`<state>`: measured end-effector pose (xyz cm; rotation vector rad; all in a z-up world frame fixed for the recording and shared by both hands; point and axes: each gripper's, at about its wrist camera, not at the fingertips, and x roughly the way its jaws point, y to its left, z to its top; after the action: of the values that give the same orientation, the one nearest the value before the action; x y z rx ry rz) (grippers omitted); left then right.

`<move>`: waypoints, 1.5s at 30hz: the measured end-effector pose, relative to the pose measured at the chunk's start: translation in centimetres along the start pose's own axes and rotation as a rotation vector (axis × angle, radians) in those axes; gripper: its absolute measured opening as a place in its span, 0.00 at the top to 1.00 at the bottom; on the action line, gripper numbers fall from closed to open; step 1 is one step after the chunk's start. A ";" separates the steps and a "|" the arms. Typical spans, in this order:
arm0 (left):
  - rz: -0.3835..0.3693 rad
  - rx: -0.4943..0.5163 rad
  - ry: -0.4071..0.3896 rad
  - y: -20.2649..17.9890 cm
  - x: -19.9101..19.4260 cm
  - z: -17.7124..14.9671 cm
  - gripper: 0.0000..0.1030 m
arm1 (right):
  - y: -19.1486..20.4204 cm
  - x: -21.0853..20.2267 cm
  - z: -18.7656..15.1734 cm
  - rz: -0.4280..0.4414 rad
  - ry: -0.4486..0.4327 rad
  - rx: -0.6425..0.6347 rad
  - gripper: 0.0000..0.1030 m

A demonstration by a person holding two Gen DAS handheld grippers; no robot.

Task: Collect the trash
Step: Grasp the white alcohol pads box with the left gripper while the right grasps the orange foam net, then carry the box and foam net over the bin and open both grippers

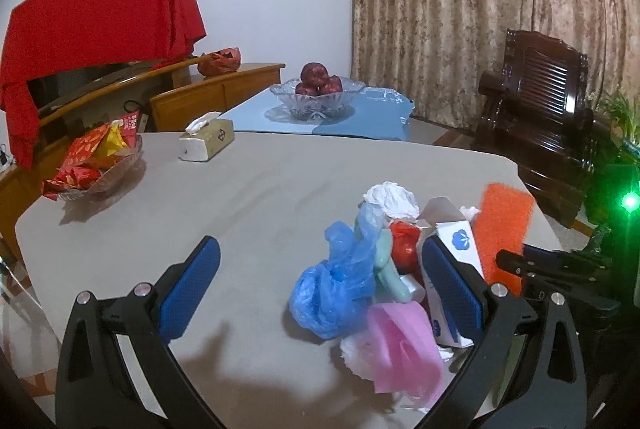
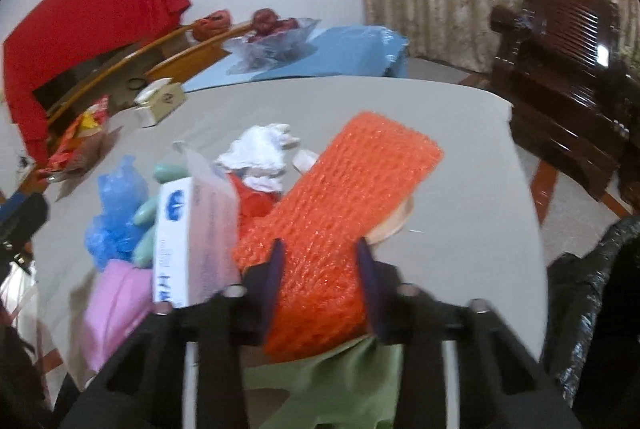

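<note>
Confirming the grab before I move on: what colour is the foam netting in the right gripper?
Bright orange foam netting, clearest in the right wrist view.

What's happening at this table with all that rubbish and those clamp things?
A person is clearing trash with a two-finger gripper in each hand. The right gripper has its fingers closed on an orange foam net. The left gripper is open by the pile: blue plastic bag, pink bag, white carton, crumpled tissue, all on the grey table.
</note>
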<state>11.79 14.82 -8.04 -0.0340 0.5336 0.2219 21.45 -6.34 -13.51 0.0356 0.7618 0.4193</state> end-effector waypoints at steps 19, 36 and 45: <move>-0.126 0.070 0.061 -8.5 1.8 -0.2 0.24 | -4.9 -7.4 -0.2 -0.029 -0.129 0.053 0.90; -0.117 0.018 0.189 -9.3 7.5 -1.6 0.70 | -6.0 -8.6 -1.2 -0.044 -0.133 0.068 0.89; -0.186 -0.001 0.045 -9.2 1.6 0.6 0.71 | -6.1 -12.5 -1.3 -0.048 -0.218 0.062 0.90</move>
<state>15.46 6.21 -8.58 -0.0897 0.5717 0.0404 14.65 -16.89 -7.27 0.1189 0.5598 0.3397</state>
